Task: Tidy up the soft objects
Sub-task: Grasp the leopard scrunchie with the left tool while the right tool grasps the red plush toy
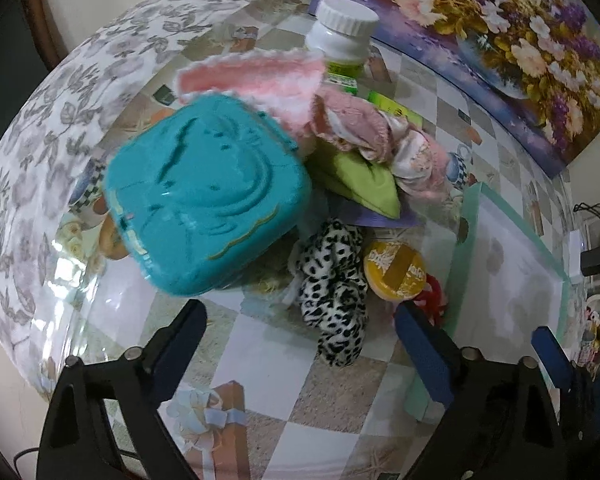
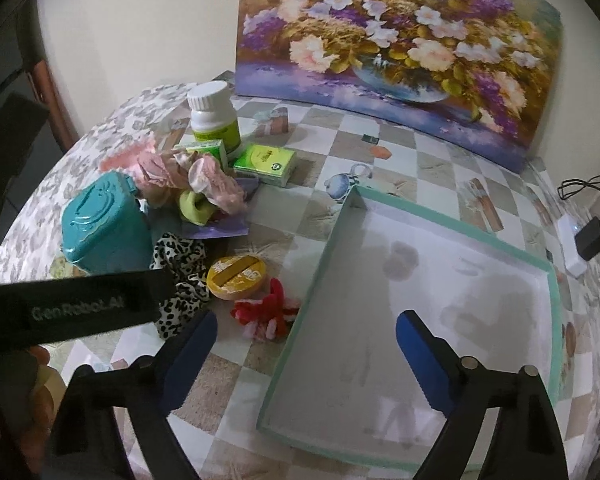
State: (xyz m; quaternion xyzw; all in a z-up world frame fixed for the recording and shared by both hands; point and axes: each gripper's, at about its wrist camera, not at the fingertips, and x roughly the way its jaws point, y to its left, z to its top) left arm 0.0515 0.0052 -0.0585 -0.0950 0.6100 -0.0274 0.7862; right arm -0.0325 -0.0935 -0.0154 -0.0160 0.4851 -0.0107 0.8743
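A black-and-white leopard-print scrunchie (image 1: pixel 334 280) lies on the table just ahead of my open, empty left gripper (image 1: pixel 300 344); it also shows in the right wrist view (image 2: pixel 180 268). A red fluffy scrunchie (image 2: pixel 266 312) lies beside the mint-rimmed white tray (image 2: pixel 452 224). Pink scrunchies (image 2: pixel 204 178), a pink fluffy cloth (image 1: pixel 256 76) and a green scrunchie (image 2: pixel 194 208) are piled behind. My right gripper (image 2: pixel 306 354) is open and empty over the tray's near left edge. The tray's rim shows in the left wrist view (image 1: pixel 466 236) too.
A teal plastic box (image 1: pixel 204 196), a yellow round tin (image 1: pixel 394 274), a white pill bottle (image 2: pixel 214 118) and green cartons (image 2: pixel 266 162) stand among the soft things. A flower painting (image 2: pixel 400 44) leans on the back wall. Cables and a charger (image 2: pixel 590 236) lie at right.
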